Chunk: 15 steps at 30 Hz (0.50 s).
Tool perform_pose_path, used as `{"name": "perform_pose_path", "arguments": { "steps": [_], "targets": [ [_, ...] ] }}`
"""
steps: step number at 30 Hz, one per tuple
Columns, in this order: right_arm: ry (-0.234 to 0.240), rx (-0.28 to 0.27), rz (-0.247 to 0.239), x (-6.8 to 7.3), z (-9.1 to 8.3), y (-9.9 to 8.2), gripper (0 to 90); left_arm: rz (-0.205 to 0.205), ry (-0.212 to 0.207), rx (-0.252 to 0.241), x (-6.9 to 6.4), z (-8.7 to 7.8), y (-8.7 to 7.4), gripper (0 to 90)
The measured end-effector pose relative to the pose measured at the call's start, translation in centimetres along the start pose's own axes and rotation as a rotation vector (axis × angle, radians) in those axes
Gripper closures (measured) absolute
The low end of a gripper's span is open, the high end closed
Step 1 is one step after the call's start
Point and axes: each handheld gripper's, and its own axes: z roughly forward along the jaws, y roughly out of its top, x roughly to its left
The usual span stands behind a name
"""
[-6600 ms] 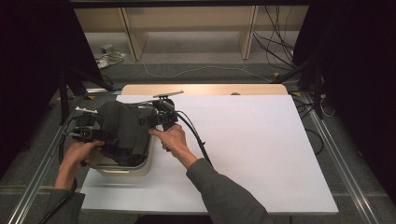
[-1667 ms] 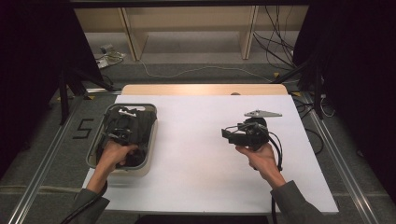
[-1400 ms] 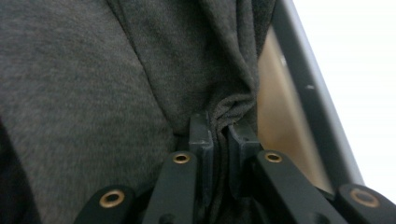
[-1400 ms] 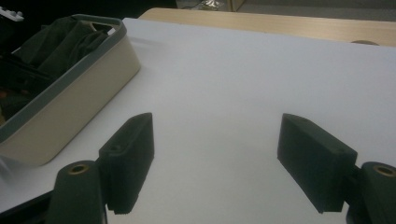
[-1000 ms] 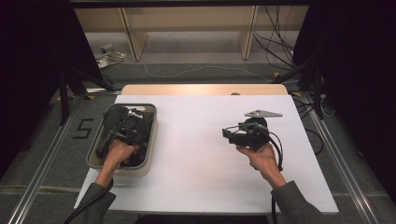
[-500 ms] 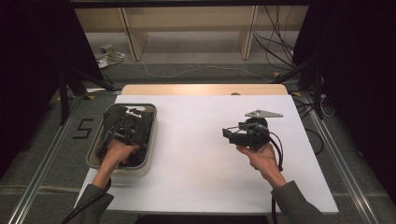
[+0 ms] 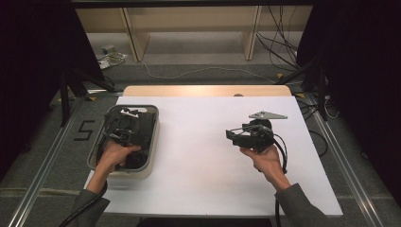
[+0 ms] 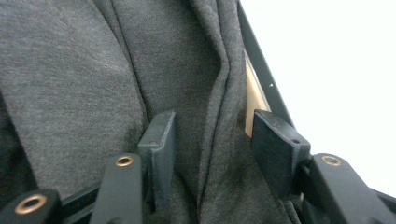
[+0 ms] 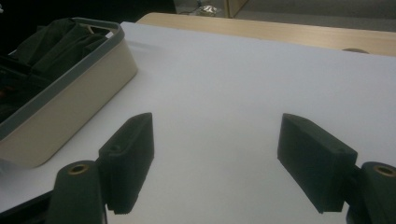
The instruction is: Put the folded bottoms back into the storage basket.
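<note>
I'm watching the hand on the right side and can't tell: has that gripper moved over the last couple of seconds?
No. The right gripper hovers at the same spot over the white sheet, as far from the tub as before, jaws open and empty.

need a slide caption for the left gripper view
Left gripper with jaws just opening around a fold of dark grey cloth inside the bin.

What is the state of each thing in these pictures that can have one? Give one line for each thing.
Dark grey garment: bunched in folds inside the tub.
Tub: upright on the white table sheet, holding the garment.
Left gripper: down in the tub, jaws just been opening, a fold of cloth between them but not pinched.
Right gripper: held above the table sheet, jaws open and empty.
</note>
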Motion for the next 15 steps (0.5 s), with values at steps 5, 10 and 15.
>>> {"name": "perform_pose_path", "arguments": {
  "steps": [5, 10, 15],
  "targets": [
    [-0.001, -0.006, 0.001, -0.1, -0.1, 0.0, 27.7, 0.003, -0.001, -0.021, -0.1, -0.9, 0.1, 44.0],
    [-0.002, -0.007, -0.001, -0.2, -0.2, 0.0, 27.7, 0.006, 0.016, -0.05, -0.5, -1.6, 0.2, 38.2],
    [-0.002, -0.012, 0.0, -0.2, -0.3, 0.0, 27.7, 0.004, 0.032, -0.053, -0.7, -1.5, 0.2, 35.8]
  ]
}}
